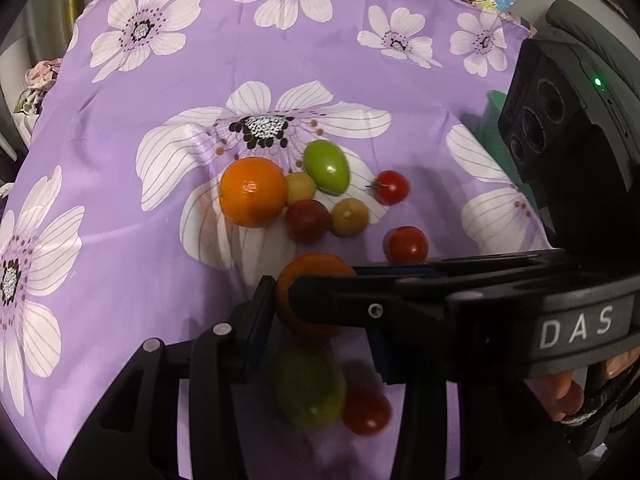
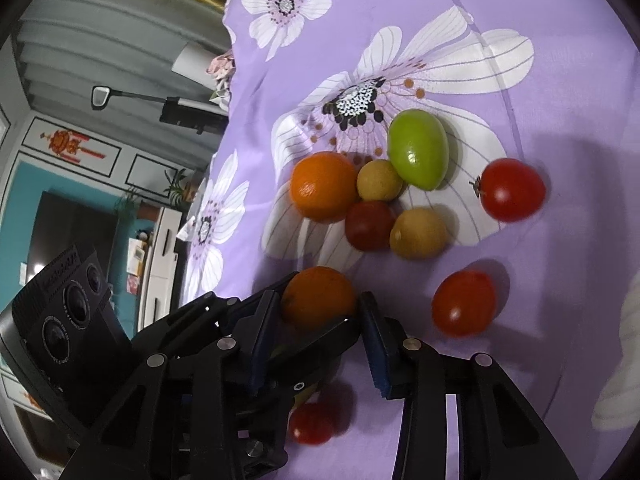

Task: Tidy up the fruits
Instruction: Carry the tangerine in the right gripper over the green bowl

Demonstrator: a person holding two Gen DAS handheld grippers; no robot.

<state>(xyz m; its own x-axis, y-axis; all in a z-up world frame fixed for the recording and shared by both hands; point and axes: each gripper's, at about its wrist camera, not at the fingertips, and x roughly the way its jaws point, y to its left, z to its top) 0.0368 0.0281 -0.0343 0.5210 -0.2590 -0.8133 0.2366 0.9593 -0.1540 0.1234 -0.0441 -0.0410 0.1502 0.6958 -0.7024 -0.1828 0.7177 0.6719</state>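
A small orange (image 1: 320,280) (image 2: 318,296) lies on the purple flowered cloth (image 1: 160,248), and both grippers meet at it. My left gripper (image 1: 316,316) has one pad against the orange's left side; the right gripper (image 1: 324,280) crosses in front and hides its other finger. In the right wrist view my right gripper (image 2: 318,314) presses both pads on the orange's sides, with a left finger (image 2: 320,340) crossing beneath. Beyond sit a bigger orange (image 1: 253,192), a green fruit (image 1: 326,166), two yellow fruits (image 1: 349,217), a dark red fruit (image 1: 307,220) and two tomatoes (image 1: 390,187).
A blurred green fruit (image 1: 310,392) and a small tomato (image 1: 366,412) lie under the grippers. A green container (image 1: 494,120) stands at the right, behind the right gripper's camera block. A person's fingers (image 1: 560,392) grip the right handle. The cloth's edge (image 2: 224,160) drops off at the left.
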